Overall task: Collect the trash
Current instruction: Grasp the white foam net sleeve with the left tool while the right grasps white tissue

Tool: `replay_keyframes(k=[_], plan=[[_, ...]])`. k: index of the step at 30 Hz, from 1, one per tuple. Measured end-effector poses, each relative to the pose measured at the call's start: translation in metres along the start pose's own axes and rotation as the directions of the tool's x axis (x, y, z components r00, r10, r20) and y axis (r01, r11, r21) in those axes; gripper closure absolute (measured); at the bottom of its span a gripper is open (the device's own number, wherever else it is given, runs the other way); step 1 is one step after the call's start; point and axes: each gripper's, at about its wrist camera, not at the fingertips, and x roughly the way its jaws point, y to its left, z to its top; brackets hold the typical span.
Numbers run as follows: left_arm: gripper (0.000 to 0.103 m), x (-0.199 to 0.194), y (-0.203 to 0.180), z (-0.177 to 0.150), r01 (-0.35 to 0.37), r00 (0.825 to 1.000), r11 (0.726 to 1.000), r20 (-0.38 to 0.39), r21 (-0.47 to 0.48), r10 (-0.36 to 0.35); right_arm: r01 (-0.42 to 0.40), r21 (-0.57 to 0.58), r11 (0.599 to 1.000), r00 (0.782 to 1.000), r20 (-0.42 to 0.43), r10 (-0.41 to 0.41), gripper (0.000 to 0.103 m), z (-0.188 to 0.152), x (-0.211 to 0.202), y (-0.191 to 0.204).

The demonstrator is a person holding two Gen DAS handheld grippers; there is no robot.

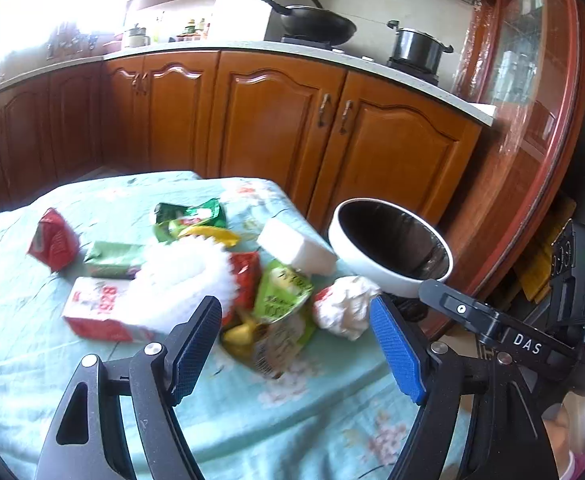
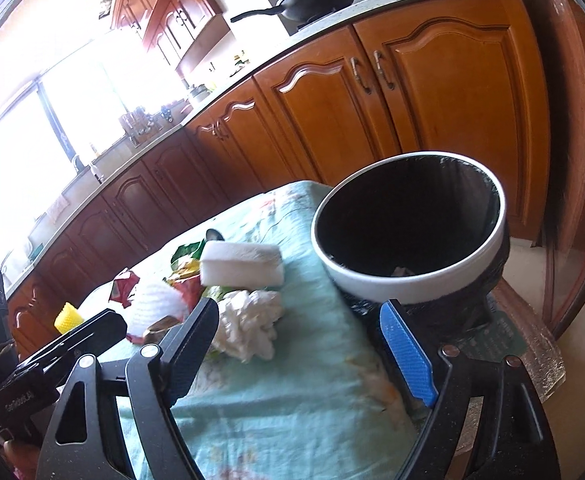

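Left hand-held gripper [image 1: 294, 346]: jaws spread wide, nothing between them, poised above the litter on the counter [image 1: 252, 420], which wears a pale green floral cloth. Right hand-held gripper [image 2: 302, 354]: likewise released and empty, near the counter's edge.

Trash lies heaped mid-counter: a crumpled white tissue [image 1: 344, 306], a green snack cup [image 1: 282, 292], a white foam net [image 1: 188, 276], a red-and-white carton [image 1: 100, 312], a red wrapper [image 1: 52, 240], green packets [image 1: 190, 216] and a white sponge block [image 1: 296, 246].

The bin [image 2: 412, 276], white-rimmed with a black liner, stands just beside the counter's edge. A small pale scrap shows at its bottom.

A wok [image 1: 316, 24] and pot [image 1: 416, 46] sit on the kitchen worktop behind.
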Motion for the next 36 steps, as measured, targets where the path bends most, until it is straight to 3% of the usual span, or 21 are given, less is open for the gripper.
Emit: replay_keyframes(k=[6, 13, 20, 21, 23, 25, 26, 27, 28, 36], plan=[[0.027, -0.013, 0.017, -0.01, -0.058, 0.998, 0.998, -0.012, -0.026, 0.057, -0.026, -0.013, 1.0, 0.999, -0.039, 0.025, 0.018, -0.013, 0.012, 0.019], [0.029, -0.005, 0.032, 0.002, -0.115, 0.993, 0.992, -0.022, -0.056, 0.114, -0.024, -0.024, 0.999, 0.997, -0.073, 0.022, 0.018, -0.019, 0.029, 0.029], [0.05, 0.028, 0.039, 0.013, -0.081, 0.993, 0.996, -0.088, -0.025, 0.079, -0.025, -0.012, 1.0, 0.994, -0.11, 0.023, 0.019, -0.018, 0.054, 0.032], [0.054, 0.033, 0.039, 0.012, -0.076, 0.992, 0.997, -0.107, -0.021, 0.073, -0.027, -0.008, 1.0, 0.993, -0.117, 0.026, 0.021, -0.018, 0.058, 0.031], [0.071, 0.041, 0.041, 0.013, -0.061, 0.99, 0.998, -0.131, -0.018, 0.058, -0.029, -0.01, 1.0, 0.991, -0.133, 0.027, 0.031, -0.018, 0.061, 0.031], [0.081, 0.043, 0.041, 0.014, -0.06, 0.989, 0.998, -0.136, -0.013, 0.057, -0.036, -0.021, 0.999, 0.989, -0.145, 0.033, 0.057, -0.02, 0.063, 0.034], [0.084, 0.042, 0.041, 0.014, -0.062, 0.989, 0.998, -0.133, -0.009, 0.061, -0.036, -0.031, 0.999, 0.989, -0.148, 0.031, 0.062, -0.02, 0.062, 0.036], [0.085, 0.041, 0.041, 0.014, -0.065, 0.99, 0.998, -0.128, -0.008, 0.063, -0.024, -0.045, 0.999, 0.989, -0.145, 0.017, 0.081, -0.021, 0.061, 0.038], [0.087, 0.039, 0.041, 0.014, -0.068, 0.99, 0.998, -0.121, -0.009, 0.067, -0.012, -0.057, 0.998, 0.99, -0.144, 0.004, 0.086, -0.021, 0.059, 0.04], [0.089, 0.012, 0.042, 0.017, -0.063, 0.997, 0.998, -0.05, -0.024, 0.061, -0.023, -0.073, 0.997, 0.995, -0.102, 0.015, 0.089, -0.02, 0.039, 0.041]])
